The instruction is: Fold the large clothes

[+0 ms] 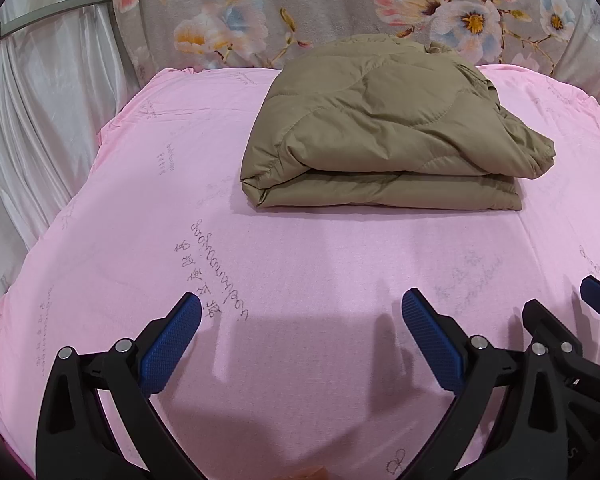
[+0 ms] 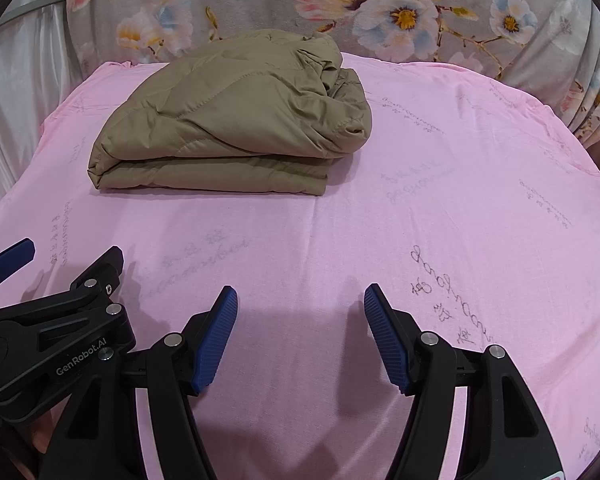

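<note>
A quilted khaki jacket (image 1: 384,128) lies folded into a thick bundle on the far half of a pink sheet (image 1: 300,264); the right wrist view shows the same jacket (image 2: 236,120) at upper left. My left gripper (image 1: 302,308) is open over bare sheet, well short of the jacket, nothing between its blue pads. My right gripper (image 2: 300,300) is likewise open and empty above the pink sheet (image 2: 420,184). Each gripper appears in the other's view: the right gripper (image 1: 560,312) at lower right, the left gripper (image 2: 60,264) at lower left.
A grey floral cloth (image 1: 340,8) hangs behind the pink surface. White drapery (image 1: 40,120) falls along the left side. The sheet bears faint printed script, and its edges curve away at left and right.
</note>
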Tool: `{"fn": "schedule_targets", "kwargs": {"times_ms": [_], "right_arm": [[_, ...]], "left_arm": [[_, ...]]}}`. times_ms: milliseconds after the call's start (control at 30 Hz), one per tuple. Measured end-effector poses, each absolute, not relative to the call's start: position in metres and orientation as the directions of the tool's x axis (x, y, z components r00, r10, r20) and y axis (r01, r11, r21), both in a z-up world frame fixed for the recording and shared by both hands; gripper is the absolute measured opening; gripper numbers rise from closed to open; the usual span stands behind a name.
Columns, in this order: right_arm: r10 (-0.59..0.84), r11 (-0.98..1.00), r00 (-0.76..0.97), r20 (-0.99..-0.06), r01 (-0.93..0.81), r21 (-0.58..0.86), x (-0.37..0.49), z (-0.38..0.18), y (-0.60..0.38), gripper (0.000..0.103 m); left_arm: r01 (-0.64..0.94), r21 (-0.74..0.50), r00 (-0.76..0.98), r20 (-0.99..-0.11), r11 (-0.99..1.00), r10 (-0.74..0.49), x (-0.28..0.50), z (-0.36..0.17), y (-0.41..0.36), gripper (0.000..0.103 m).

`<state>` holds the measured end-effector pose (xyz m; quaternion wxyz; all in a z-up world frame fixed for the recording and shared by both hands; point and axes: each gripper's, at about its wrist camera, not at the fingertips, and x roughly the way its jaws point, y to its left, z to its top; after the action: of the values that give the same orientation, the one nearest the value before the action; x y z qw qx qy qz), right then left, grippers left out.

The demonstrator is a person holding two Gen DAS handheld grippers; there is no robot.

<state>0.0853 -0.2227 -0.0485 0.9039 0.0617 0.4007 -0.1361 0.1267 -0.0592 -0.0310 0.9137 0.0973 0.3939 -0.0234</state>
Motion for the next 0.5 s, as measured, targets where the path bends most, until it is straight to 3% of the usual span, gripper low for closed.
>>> {"fn": "schedule_targets", "kwargs": {"times_ms": [500], "right_arm": [[-0.196, 0.956, 0.642, -0.741, 0.294, 0.002, 0.0856, -0.0488, -0.2232, 0.063]], "left_arm": [[0.118, 0.16, 0.689, -0.724, 0.98, 0.036, 0.1269, -0.0312, -0.059, 0.098]]}}
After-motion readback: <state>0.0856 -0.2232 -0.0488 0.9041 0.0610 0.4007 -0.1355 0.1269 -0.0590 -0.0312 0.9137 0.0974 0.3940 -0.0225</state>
